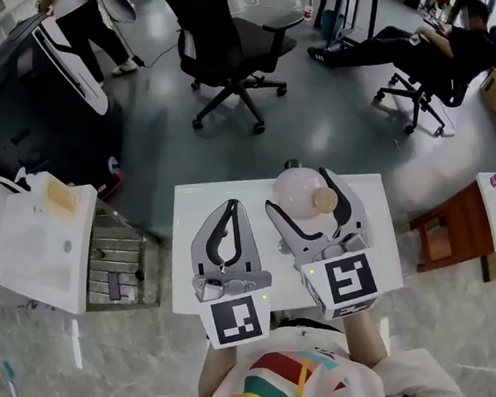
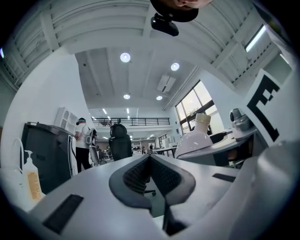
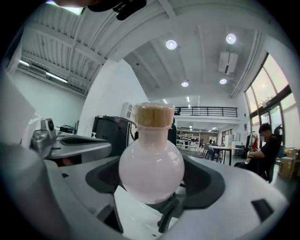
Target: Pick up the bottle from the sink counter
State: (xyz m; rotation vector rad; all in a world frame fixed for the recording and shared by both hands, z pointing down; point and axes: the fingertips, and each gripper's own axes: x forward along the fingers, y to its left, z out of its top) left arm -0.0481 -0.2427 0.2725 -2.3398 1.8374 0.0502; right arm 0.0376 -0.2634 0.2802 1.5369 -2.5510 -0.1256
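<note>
The right gripper point(image 1: 300, 193) is clenched on a round pink bottle point(image 1: 292, 184) with a cork stopper, its jaws hugging the bulb on both sides. The bottle sits near the far edge of a white surface point(image 1: 191, 243), right of centre (whether it clears the top is unclear). The left gripper point(image 1: 230, 208) hovers over the left half, jaws pressed together on nothing. Bare grey floor lies beyond the far edge, with a black office chair point(image 1: 232, 49) well apart.
</note>
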